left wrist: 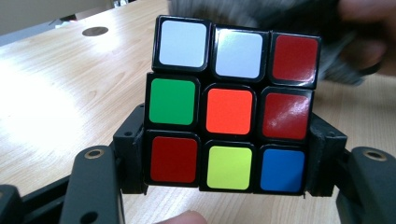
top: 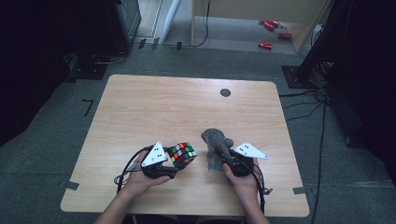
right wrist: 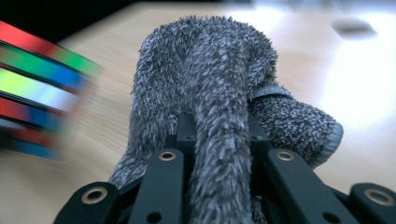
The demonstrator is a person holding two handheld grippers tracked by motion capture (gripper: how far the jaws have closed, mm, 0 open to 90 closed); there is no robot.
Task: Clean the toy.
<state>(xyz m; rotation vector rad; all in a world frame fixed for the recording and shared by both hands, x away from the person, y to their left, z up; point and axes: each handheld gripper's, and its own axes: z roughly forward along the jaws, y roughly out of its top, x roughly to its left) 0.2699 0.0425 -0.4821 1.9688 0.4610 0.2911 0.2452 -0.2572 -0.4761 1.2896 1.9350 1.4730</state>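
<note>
Clamping the puzzle cube (left wrist: 232, 107) between its jaws, the left gripper (top: 175, 164) held it at the near edge of the table (top: 154, 107), left of centre. Just right of it, the right gripper (top: 227, 157) pinched a fold of the grey fuzzy cloth (right wrist: 219, 98). Farther off, a dark round grommet (top: 225, 92) sat near the far edge.
</note>
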